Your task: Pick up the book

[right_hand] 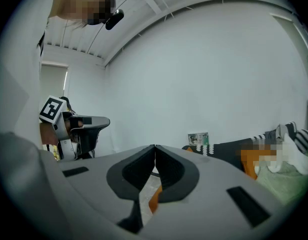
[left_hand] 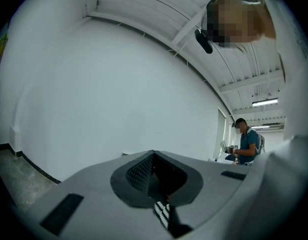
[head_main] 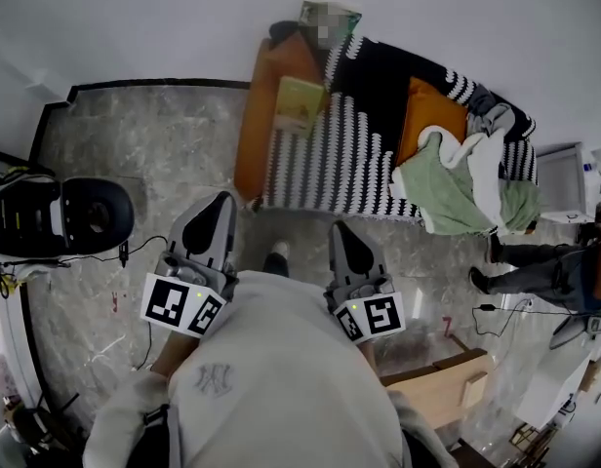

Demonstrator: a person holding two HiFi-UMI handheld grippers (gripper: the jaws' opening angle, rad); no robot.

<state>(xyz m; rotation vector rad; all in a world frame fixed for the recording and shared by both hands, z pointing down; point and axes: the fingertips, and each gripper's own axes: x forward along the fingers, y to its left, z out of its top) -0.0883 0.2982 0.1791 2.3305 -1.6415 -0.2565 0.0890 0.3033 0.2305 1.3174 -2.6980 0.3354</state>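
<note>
A yellow-green book (head_main: pixel 299 103) lies flat on the left part of an orange sofa (head_main: pixel 254 125), beside a black-and-white striped blanket (head_main: pixel 349 154). Both grippers hang over the marble floor in front of the sofa, well short of the book. My left gripper (head_main: pixel 220 199) points toward the sofa's left end, its jaws shut with nothing between them (left_hand: pixel 154 154). My right gripper (head_main: pixel 341 227) is also shut and empty (right_hand: pixel 155 146). In the right gripper view the sofa's orange edge (right_hand: pixel 155 200) shows below the jaws.
A black office chair (head_main: pixel 76 213) stands at the left. A green cloth (head_main: pixel 447 188) and other clothes lie on the sofa's right end. A small picture (head_main: pixel 330 16) leans at the wall. A person (head_main: pixel 544 261) stands at the right; a wooden box (head_main: pixel 442 388) is near my right side. Cables run over the floor.
</note>
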